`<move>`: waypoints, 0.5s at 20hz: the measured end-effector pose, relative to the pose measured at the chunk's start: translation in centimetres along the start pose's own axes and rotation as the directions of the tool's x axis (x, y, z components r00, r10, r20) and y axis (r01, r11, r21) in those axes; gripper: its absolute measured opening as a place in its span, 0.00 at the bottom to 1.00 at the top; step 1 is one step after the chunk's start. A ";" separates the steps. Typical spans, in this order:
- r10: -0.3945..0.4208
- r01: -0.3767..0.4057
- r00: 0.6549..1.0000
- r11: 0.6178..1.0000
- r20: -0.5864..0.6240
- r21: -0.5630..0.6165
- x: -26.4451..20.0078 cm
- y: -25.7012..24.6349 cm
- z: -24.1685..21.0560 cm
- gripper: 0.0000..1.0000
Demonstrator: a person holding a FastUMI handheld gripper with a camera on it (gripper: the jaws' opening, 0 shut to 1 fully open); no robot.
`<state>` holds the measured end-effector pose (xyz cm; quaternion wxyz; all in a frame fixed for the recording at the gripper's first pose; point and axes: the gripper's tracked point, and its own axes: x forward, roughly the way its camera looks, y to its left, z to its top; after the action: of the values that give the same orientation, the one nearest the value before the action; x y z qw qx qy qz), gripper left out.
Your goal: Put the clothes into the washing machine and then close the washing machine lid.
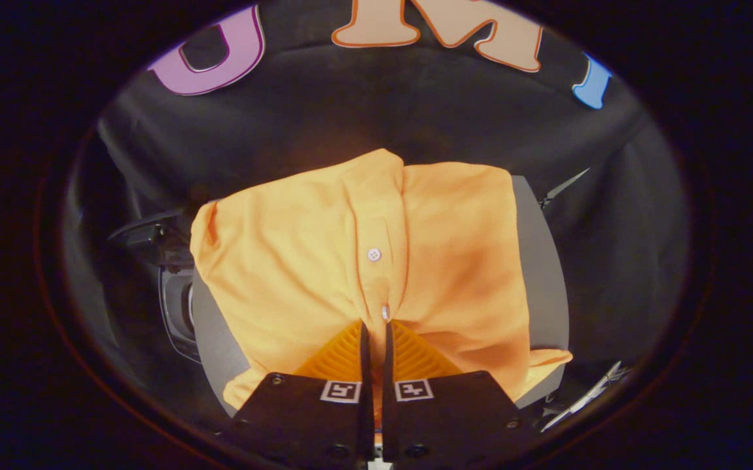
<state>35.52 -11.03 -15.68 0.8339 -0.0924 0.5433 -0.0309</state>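
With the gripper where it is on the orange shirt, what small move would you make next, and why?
Probably lift the orange button-up shirt a little off the grey surface. The gripper looks closed on the fabric at the button placket, with a thin fold between its fingers, while the rest of the shirt lies spread on the surface. A short lift would show whether the grip holds.

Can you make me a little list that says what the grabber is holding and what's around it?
holding: orange button-up shirt
gripper: fingers nearly together, pinching the shirt's button strip
button: one white button just beyond the fingertips
under the shirt: grey surface, showing on both sides
beside the shirt: dark, rounded part, too unclear to name
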 end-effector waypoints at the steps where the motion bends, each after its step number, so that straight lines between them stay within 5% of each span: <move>1: -0.015 0.015 1.000 1.000 0.017 0.017 0.0 0.1 0.0 0.03; 6: -0.083 0.082 0.991 0.997 0.101 0.007 -0.5 0.0 0.3 0.03; 10: -0.057 0.029 0.969 0.993 0.241 0.116 -2.7 0.3 2.3 0.01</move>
<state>36.50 -10.05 -12.40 0.8974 -0.0604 0.4319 -0.0677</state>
